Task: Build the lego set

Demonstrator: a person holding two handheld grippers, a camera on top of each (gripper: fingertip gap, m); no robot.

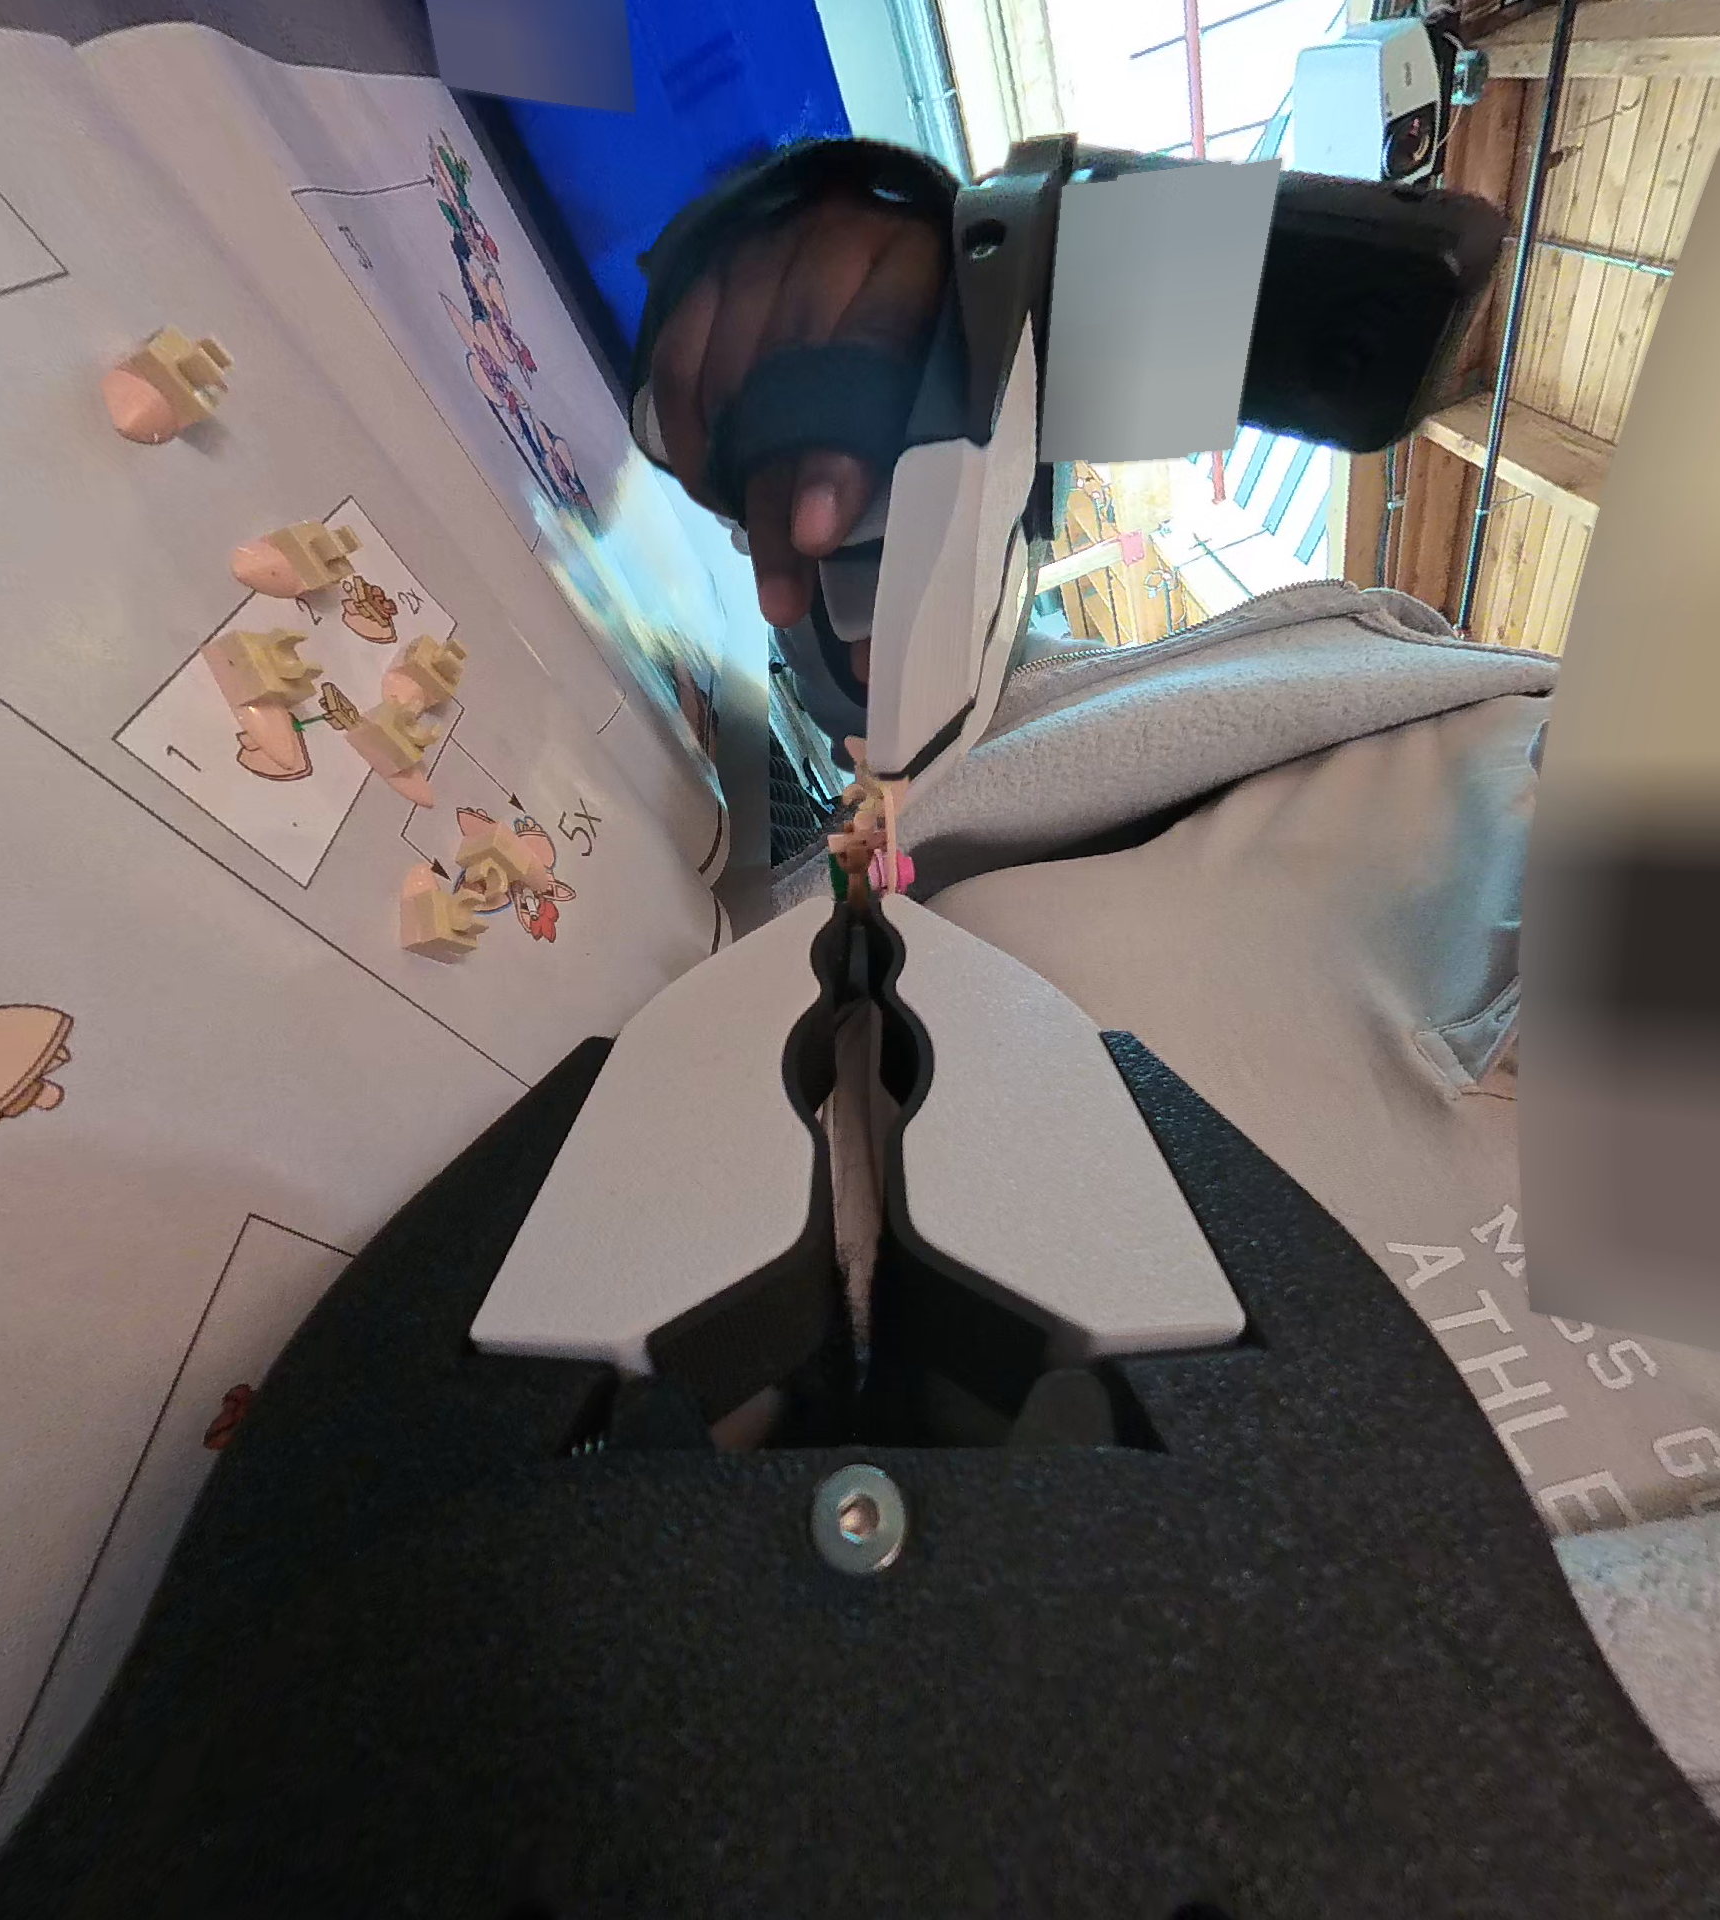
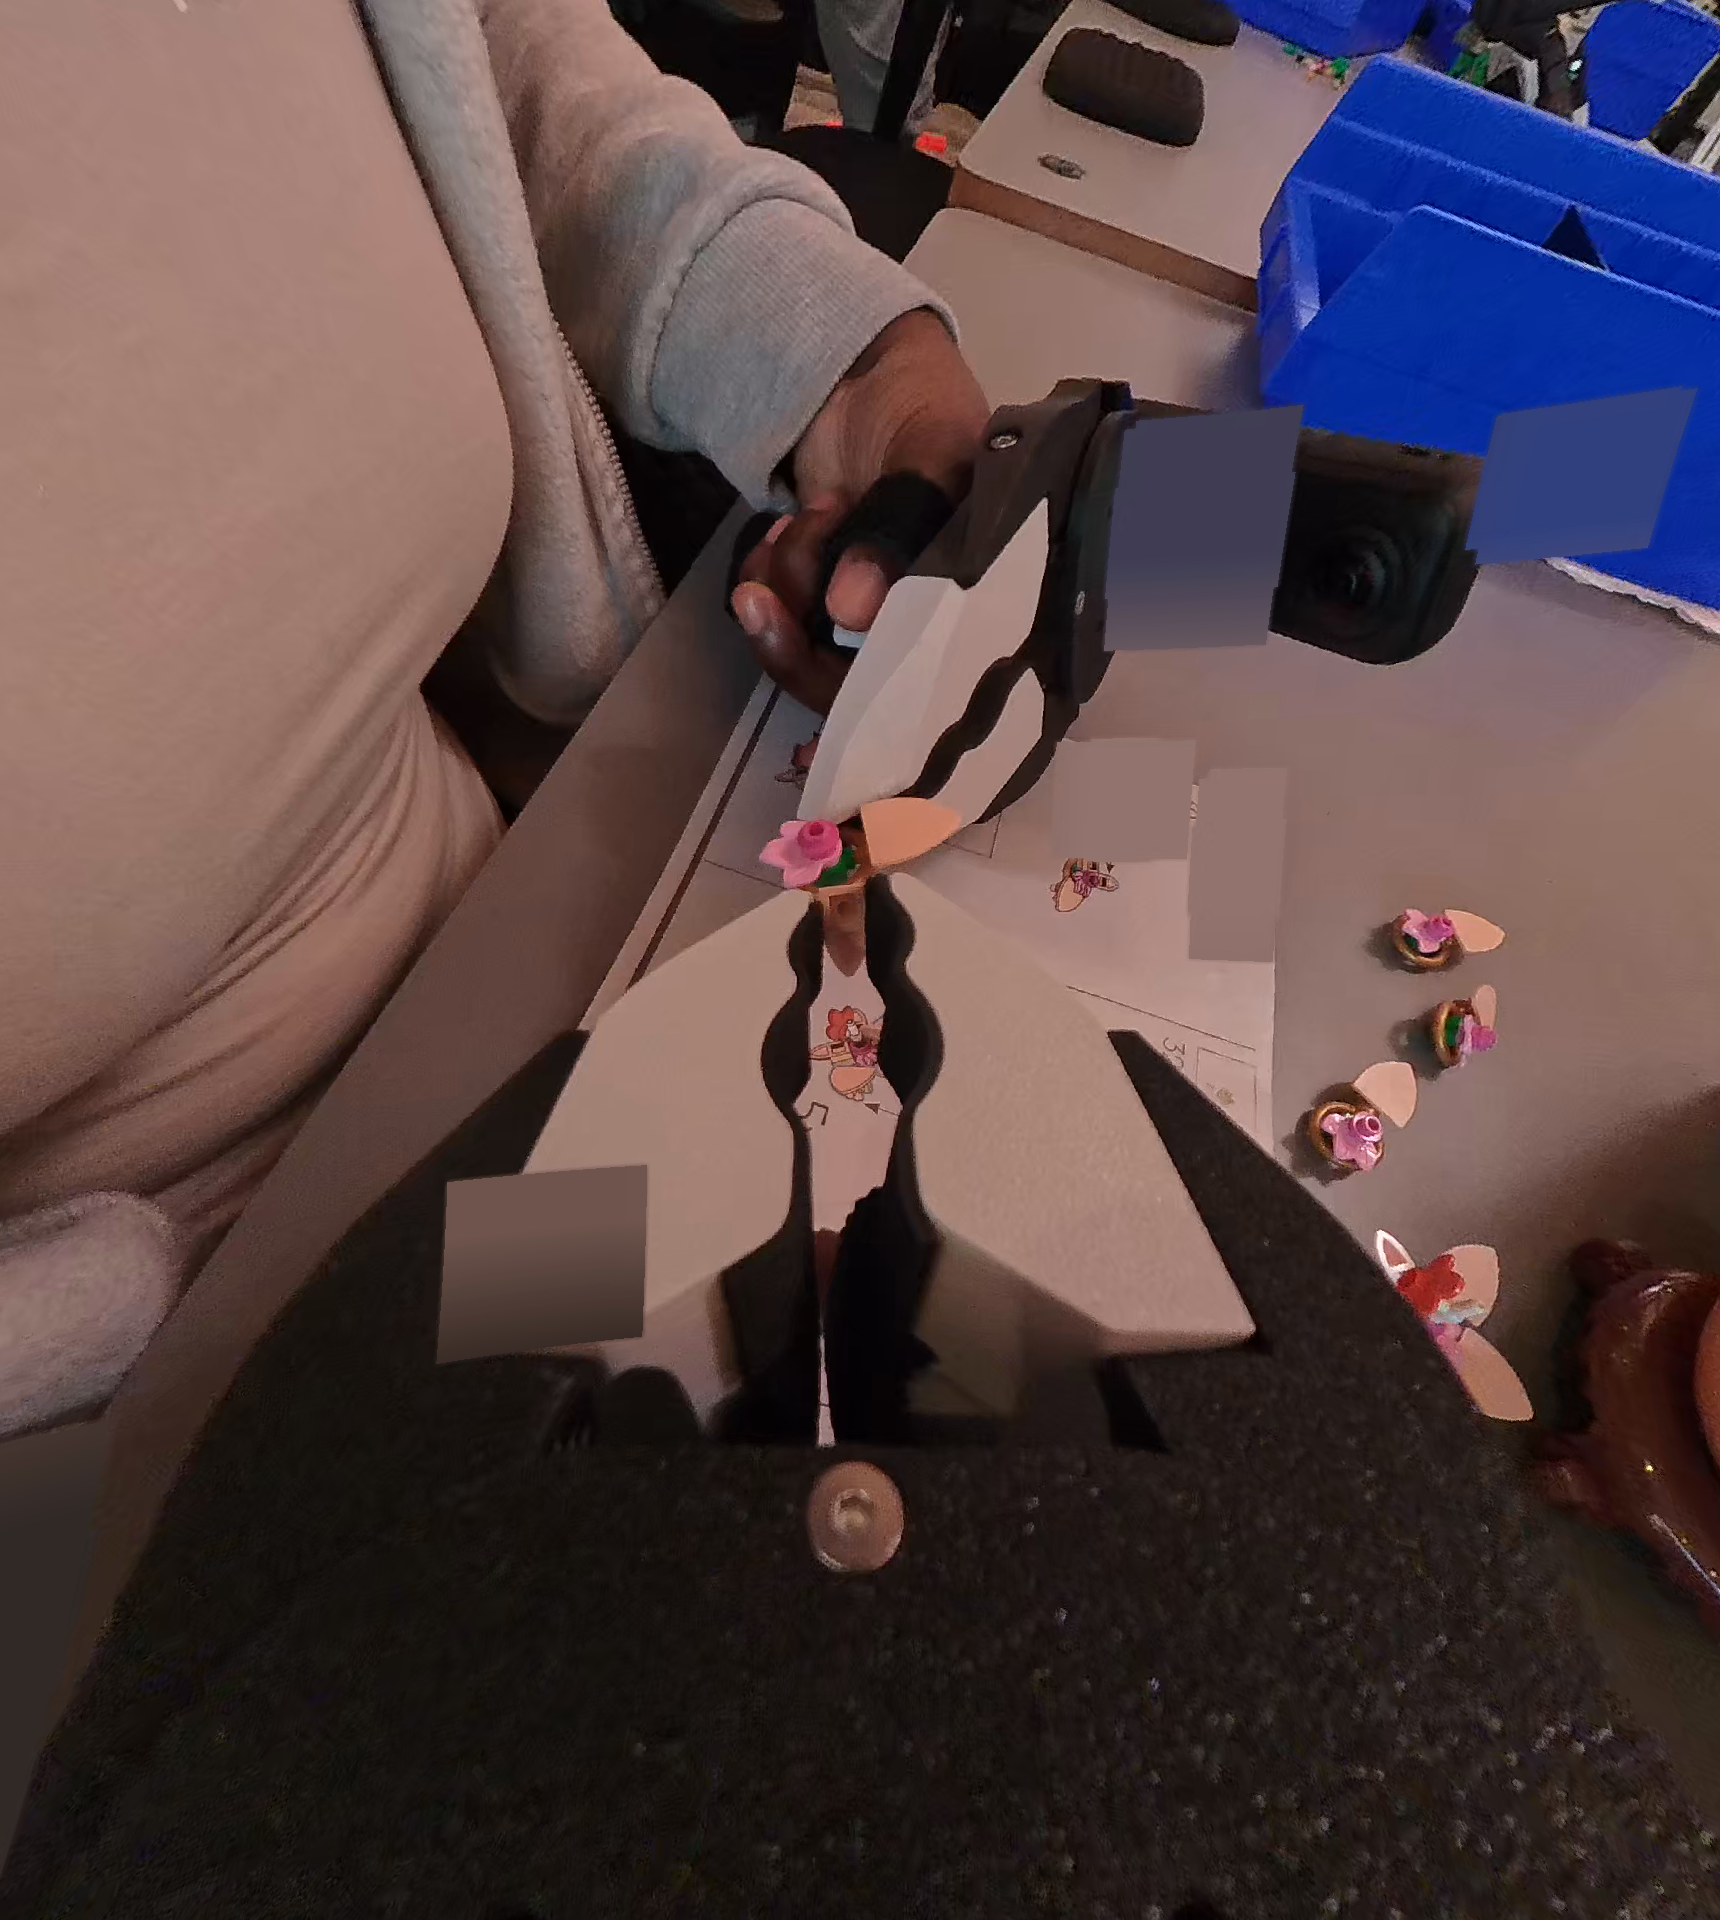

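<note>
Grey tabletop [image 2: 1458,790] ends in a straight edge just beside the two grippers, and past that edge we see only the grey fleece jacket [image 1: 1199,935] of the person. The left gripper [image 1: 861,904] and the right gripper [image 2: 851,888] meet tip to tip above this edge, so the room around them is narrow on the side of the body and wide toward the tabletop.

Both are clenched on one small flower piece [image 2: 840,862]: it has a pink blossom, a green part, a tan base and a peach petal. In the right wrist view, the right gripper pinches the tan base, and the left one closes on the part at the petal. In the left wrist view the piece is small and blurred, and we cannot make out its parts well.

The instruction sheet [image 1: 212,831] lies under them, with several tan and peach pieces [image 1: 440,894] on it. Three finished flower pieces [image 2: 1438,1029] stand well apart to the right. Blue bins [image 2: 1521,332] close the far side. A brown object [image 2: 1687,1455] is cut off by the frame.
</note>
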